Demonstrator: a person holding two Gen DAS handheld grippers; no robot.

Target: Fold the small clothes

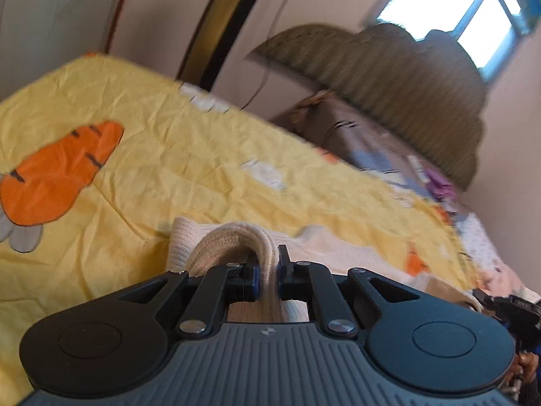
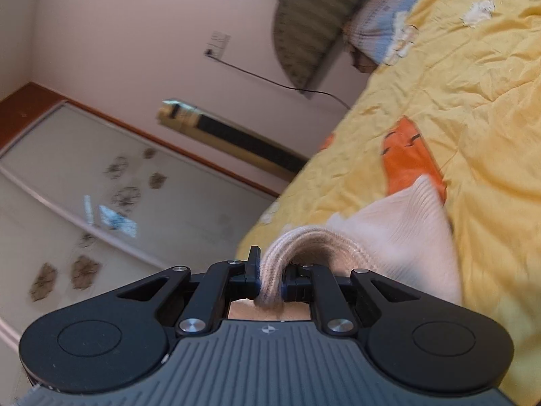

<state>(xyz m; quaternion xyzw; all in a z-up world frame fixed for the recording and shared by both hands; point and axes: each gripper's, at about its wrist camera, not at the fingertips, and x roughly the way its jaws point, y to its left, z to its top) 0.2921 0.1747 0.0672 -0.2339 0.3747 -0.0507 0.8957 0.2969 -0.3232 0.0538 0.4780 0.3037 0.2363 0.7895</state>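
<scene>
Carrying looks like your step: left gripper (image 1: 267, 264) and right gripper (image 2: 272, 270) each pinch a ribbed edge of the cream knit garment (image 2: 399, 237) above the yellow quilt (image 1: 169, 128), so next lay it flat, evenly.

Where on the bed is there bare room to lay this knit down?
Both the left gripper and the right gripper pinch the cream knit garment. The yellow bedspread lies bare between the orange carrot print and the garment. It is crowded by the pillows under the headboard.
</scene>
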